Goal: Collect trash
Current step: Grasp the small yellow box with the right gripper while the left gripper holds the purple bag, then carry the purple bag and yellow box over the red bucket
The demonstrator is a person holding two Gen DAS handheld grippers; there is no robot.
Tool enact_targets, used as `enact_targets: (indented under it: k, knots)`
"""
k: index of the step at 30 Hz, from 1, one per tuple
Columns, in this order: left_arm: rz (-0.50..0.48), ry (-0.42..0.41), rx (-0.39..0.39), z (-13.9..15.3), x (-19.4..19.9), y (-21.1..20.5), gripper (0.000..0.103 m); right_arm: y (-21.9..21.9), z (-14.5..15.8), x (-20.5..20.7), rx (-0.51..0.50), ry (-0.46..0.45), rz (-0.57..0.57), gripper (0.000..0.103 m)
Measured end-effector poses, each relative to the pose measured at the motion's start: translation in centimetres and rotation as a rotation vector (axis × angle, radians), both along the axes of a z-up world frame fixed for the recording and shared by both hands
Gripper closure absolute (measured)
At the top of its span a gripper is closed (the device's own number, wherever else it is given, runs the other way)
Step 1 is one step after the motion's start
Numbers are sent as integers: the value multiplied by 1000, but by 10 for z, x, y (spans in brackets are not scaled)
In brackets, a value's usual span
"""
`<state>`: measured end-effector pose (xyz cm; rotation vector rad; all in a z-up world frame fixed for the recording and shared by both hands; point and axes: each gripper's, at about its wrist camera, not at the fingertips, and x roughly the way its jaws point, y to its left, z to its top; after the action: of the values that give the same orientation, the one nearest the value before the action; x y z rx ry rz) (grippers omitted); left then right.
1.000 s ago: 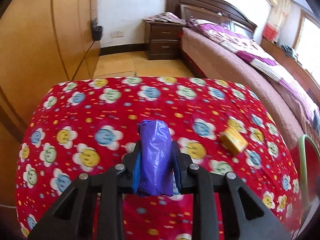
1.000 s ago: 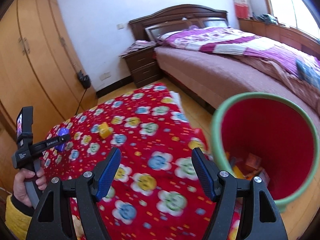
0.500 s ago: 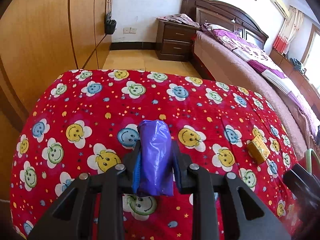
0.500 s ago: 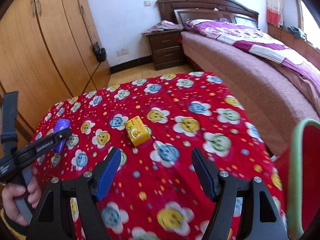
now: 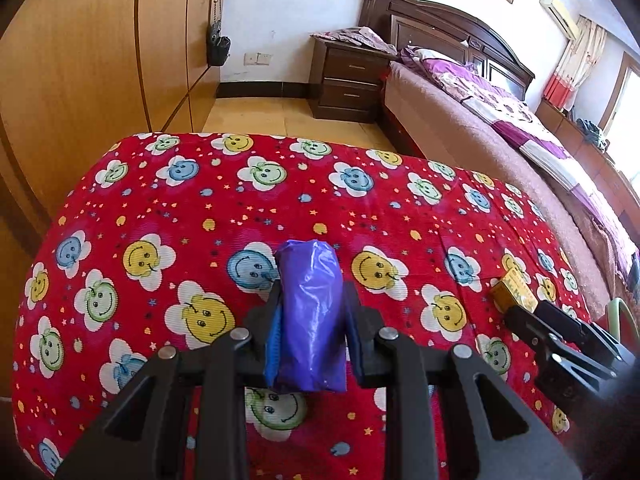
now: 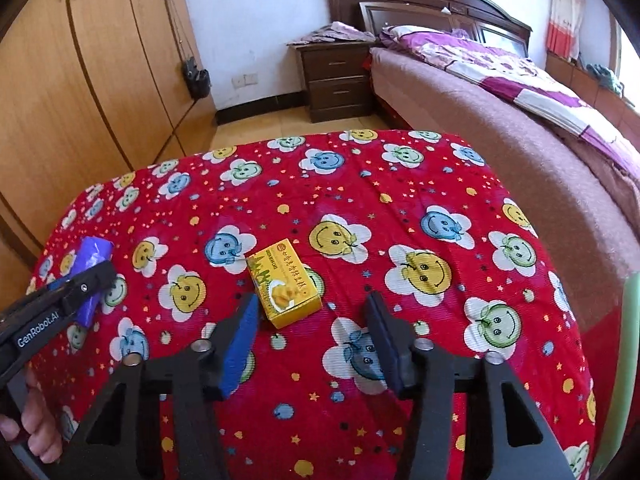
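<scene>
My left gripper [image 5: 310, 304] is shut on a purple plastic bag roll [image 5: 310, 316] and holds it above the red smiley-flower tablecloth [image 5: 280, 200]. The roll also shows at the left of the right wrist view [image 6: 93, 276], in the left gripper [image 6: 86, 284]. A yellow carton [image 6: 284, 288] lies flat on the cloth just ahead of my right gripper [image 6: 312, 316], which is open and empty, the carton nearer its left finger. The carton also shows in the left wrist view [image 5: 514, 290], with the right gripper [image 5: 516, 316] behind it.
A green-rimmed red bin [image 6: 618, 360] stands at the table's right edge. A bed [image 6: 520, 120] runs along the right, a dark nightstand [image 6: 336, 76] at the back, and wooden wardrobes [image 6: 80, 92] on the left.
My right gripper has swung left from the bin and closed in on the yellow carton. My left gripper, still holding the purple roll, has drawn back and up a little.
</scene>
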<state>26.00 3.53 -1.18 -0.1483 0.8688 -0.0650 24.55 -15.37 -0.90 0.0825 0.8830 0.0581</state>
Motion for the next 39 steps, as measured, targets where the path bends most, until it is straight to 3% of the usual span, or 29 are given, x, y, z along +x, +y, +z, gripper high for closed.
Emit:
enact_targets:
  k: [1, 3, 12, 24, 39]
  knots:
    - [-3, -1, -1, 0, 1, -1, 76, 1, 0, 1, -11, 2, -1, 66]
    - [-7, -5, -3, 1, 1, -1, 76, 1, -1, 2, -30, 3, -5, 73]
    - [-12, -25, -15, 6, -5, -1, 76, -11, 9, -15, 12, -10, -11, 74]
    - [-57, -48, -36, 17, -15, -12, 76, -42, 38, -95, 91, -83, -67, 74]
    - [-175, -117, -56, 67, -60, -50, 76, -87, 56, -183, 133, -142, -160, 74]
